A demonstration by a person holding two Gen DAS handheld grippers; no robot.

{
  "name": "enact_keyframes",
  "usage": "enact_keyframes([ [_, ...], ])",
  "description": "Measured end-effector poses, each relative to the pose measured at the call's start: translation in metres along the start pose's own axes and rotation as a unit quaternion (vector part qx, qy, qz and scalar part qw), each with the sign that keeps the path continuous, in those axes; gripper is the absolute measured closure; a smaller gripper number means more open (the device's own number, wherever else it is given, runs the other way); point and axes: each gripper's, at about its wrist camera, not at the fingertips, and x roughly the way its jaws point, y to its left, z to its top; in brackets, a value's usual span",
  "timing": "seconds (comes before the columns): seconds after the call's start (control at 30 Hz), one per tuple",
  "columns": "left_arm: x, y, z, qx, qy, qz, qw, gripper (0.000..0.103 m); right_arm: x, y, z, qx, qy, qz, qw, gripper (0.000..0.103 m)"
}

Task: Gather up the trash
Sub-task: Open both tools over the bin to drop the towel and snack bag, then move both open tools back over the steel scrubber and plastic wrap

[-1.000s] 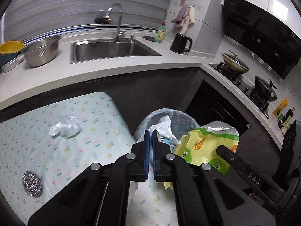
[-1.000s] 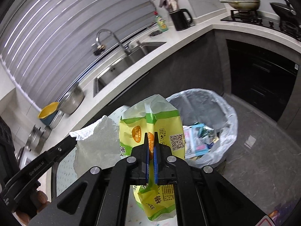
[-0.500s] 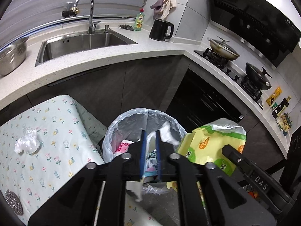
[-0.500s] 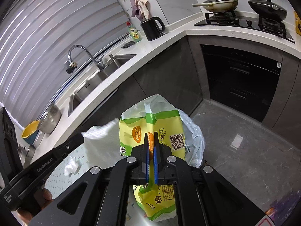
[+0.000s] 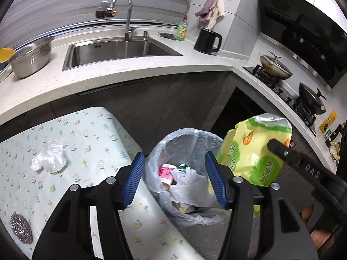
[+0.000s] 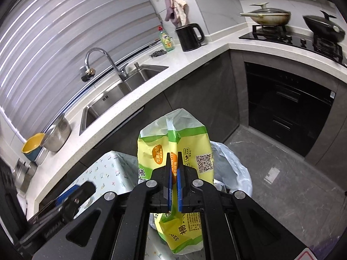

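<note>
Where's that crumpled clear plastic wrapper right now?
In the left wrist view, the crumpled plastic wrapper lies on the floral tablecloth at the left, beyond the steel scourer and left of the trash bin.

A home kitchen; ahead of the jaws a white counter (image 5: 121, 73) wraps round a corner with a steel sink (image 5: 117, 49) and tall tap (image 5: 126, 10); to their right a gas hob (image 5: 288, 91) carries a lidded pan (image 5: 274, 66) and a wok (image 5: 311, 96); a kettle (image 5: 207, 41), dish soap (image 5: 181, 29) and hung cloths (image 5: 209, 10) sit beyond; a lined bin (image 5: 184, 138) stands between the jaws.
</note>
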Motion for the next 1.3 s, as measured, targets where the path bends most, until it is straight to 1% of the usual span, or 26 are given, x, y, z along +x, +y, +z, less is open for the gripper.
enact_keyframes([
  [0.07, -0.002, 0.009, -0.002, -0.004, -0.001, 0.011, 0.9999, 0.046, 0.006, 0.005, 0.002, -0.004, 0.002, 0.0, 1.0, 0.099],
  [0.13, -0.003, 0.017, -0.004, -0.005, -0.002, 0.02, 0.9998, 0.046, 0.01, 0.01, 0.002, -0.005, 0.003, 0.001, 1.0, 0.092],
  [0.2, -0.004, 0.025, -0.005, -0.008, -0.002, 0.028, 0.9996, 0.044, 0.013, 0.015, 0.001, -0.006, 0.005, 0.003, 1.0, 0.089],
  [0.23, -0.004, 0.028, -0.006, -0.011, -0.003, 0.033, 0.9994, 0.039, 0.014, 0.018, 0.0, -0.008, 0.005, 0.003, 1.0, 0.088],
  [0.27, -0.006, 0.032, -0.007, -0.014, -0.006, 0.039, 0.9991, 0.038, 0.014, 0.021, -0.001, -0.01, 0.005, 0.003, 1.0, 0.087],
  [0.33, -0.008, 0.038, -0.008, -0.018, -0.008, 0.044, 0.9988, 0.038, 0.013, 0.028, -0.004, -0.015, 0.005, 0.005, 1.0, 0.079],
  [0.4, -0.008, 0.043, -0.009, -0.019, -0.008, 0.05, 0.9986, 0.038, 0.012, 0.034, -0.006, -0.018, 0.004, 0.009, 1.0, 0.074],
  [0.47, -0.01, 0.047, -0.01, -0.022, -0.009, 0.055, 0.9982, 0.036, 0.01, 0.038, -0.008, -0.023, 0.004, 0.013, 1.0, 0.072],
  [0.53, -0.013, 0.051, -0.011, -0.024, -0.01, 0.059, 0.9979, 0.033, 0.007, 0.044, -0.011, -0.028, 0.004, 0.015, 0.999, 0.067],
  [0.7, -0.025, 0.062, -0.015, -0.029, -0.017, 0.068, 0.9971, 0.03, 0.0, 0.06, -0.018, -0.041, 0.005, 0.022, 0.999, 0.061],
  [0.73, -0.028, 0.064, -0.016, -0.031, -0.019, 0.07, 0.9968, 0.028, -0.002, 0.063, -0.019, -0.044, 0.006, 0.024, 0.999, 0.06],
  [1.0, -0.051, 0.088, -0.024, -0.053, -0.027, 0.089, 0.9942, 0.027, -0.013, 0.094, -0.039, -0.067, 0.017, 0.044, 0.997, 0.059],
  [1.1, -0.062, 0.101, -0.031, -0.062, -0.031, 0.098, 0.9928, 0.026, -0.015, 0.108, -0.049, -0.075, 0.024, 0.053, 0.995, 0.059],
  [1.17, -0.068, 0.109, -0.035, -0.067, -0.033, 0.105, 0.9916, 0.024, -0.016, 0.117, -0.055, -0.08, 0.03, 0.06, 0.995, 0.059],
  [1.3, -0.079, 0.131, -0.043, -0.083, -0.035, 0.122, 0.9885, 0.023, -0.016, 0.137, -0.07, -0.092, 0.042, 0.072, 0.992, 0.058],
])
